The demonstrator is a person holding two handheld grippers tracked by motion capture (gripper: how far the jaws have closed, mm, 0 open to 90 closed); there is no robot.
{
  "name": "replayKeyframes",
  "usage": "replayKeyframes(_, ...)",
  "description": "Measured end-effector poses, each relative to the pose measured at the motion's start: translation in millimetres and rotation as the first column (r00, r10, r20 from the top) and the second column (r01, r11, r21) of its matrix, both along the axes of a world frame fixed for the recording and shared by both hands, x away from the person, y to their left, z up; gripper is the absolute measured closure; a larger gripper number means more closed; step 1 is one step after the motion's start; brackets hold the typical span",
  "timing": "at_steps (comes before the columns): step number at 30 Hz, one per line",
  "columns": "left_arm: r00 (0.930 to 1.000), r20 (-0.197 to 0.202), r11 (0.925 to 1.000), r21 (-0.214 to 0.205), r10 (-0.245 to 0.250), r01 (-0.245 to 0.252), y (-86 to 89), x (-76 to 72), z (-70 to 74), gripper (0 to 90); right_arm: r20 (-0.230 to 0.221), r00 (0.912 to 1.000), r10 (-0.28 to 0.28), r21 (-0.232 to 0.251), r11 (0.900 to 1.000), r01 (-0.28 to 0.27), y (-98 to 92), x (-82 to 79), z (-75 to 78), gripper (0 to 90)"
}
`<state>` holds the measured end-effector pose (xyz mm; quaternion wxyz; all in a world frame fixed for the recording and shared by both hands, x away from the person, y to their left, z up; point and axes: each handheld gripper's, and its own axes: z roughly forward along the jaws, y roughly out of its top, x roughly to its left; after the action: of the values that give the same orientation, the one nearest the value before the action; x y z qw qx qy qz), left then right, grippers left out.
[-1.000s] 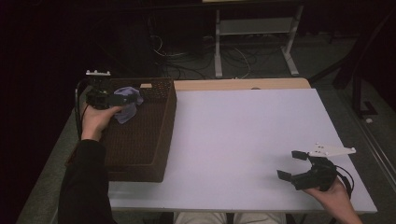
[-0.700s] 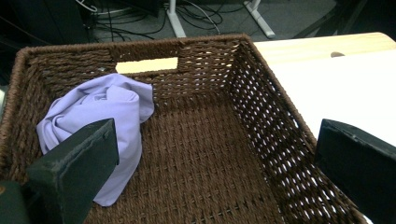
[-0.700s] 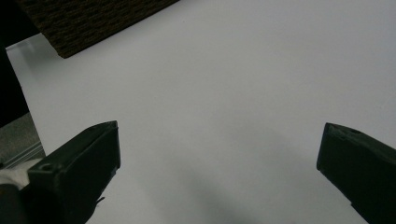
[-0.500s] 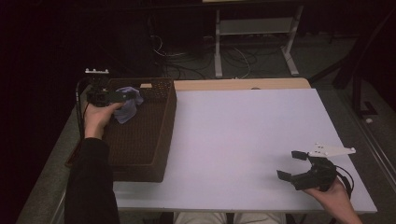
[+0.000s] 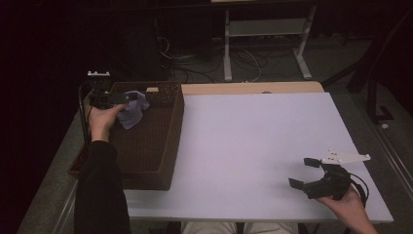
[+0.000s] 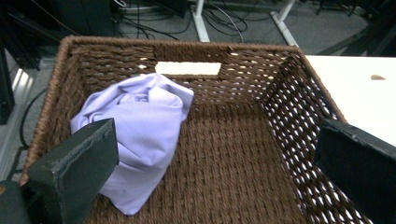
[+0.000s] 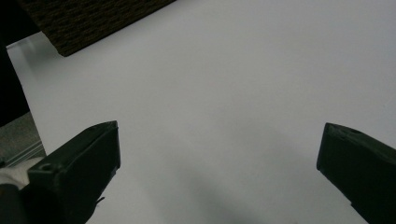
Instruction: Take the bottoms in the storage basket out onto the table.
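Note:
A brown wicker basket [image 5: 176, 127] stands at the left end of the white table [image 5: 253, 141]. A crumpled lavender cloth [image 5: 132, 111] lies in its far left corner. My left gripper [image 5: 127, 99] hovers over that corner, open, pointing at the cloth. In the left gripper view the cloth [image 6: 137, 126] rests on the basket floor against the back wall [image 6: 261, 70], just beside the left jaw; the left gripper [image 6: 215, 154] holds nothing. My right gripper [image 5: 301, 172] is open, low over the table's near right corner. The right gripper [image 7: 219, 154] has bare tabletop between its jaws.
The basket's corner [image 7: 84, 23] appears far off in the right gripper view. A wooden strip [image 5: 253, 88] runs along the table's far edge. Beyond it are cables and a white metal stand [image 5: 265, 29] on the dark floor. White tabletop stretches between basket and right gripper.
The left hand and gripper have shifted only slightly over the basket's far corner; the cloth stays there. The right gripper has not moved.

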<state>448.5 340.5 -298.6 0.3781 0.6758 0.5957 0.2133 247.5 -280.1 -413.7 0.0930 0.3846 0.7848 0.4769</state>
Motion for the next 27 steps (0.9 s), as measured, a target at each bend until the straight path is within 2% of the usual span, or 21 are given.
replayKeyframes(5, 0.9988, 0.027, 0.9991, 0.004, 0.042, -0.042, 2.7, 5.5, -4.8, 0.0, -0.002, 1.0000, 0.003, -0.001, 1.0000, -0.003, 0.6, 0.6, -0.9, 0.0)
replayKeyframes(8, 0.9951, 0.055, 0.9967, -0.006, 0.082, -0.081, 5.2, 9.4, -8.0, 0.0, -0.006, 1.0000, 0.007, -0.003, 1.0000, -0.007, 1.1, 0.7, -1.4, 0.0)
replayKeyframes(14, 0.9910, 0.077, 0.9940, -0.003, 0.109, -0.109, 6.2, 14.5, -13.1, 0.0, -0.008, 1.0000, 0.005, -0.006, 1.0000, -0.005, 1.1, 0.9, -2.1, 0.0)
replayKeyframes(22, 0.9902, 0.075, 0.9930, 0.003, 0.118, -0.118, 6.7, 24.7, -26.4, 0.0, -0.008, 1.0000, 0.002, -0.008, 1.0000, -0.002, 0.7, 0.9, -2.4, 0.0)
replayKeyframes(23, 0.9904, 0.078, 0.9935, -0.001, 0.113, -0.114, 6.6, 25.8, -28.1, 3.5, -0.010, 0.9999, 0.005, -0.012, 0.9999, -0.005, 1.1, 1.1, -2.5, 0.0)
replayKeyframes(27, 0.9896, 0.088, 0.9935, -0.003, 0.114, -0.114, 5.9, 29.1, -31.8, 5.6, -0.011, 0.9999, 0.009, -0.015, 0.9998, -0.009, 1.7, 1.3, -2.8, 0.0)
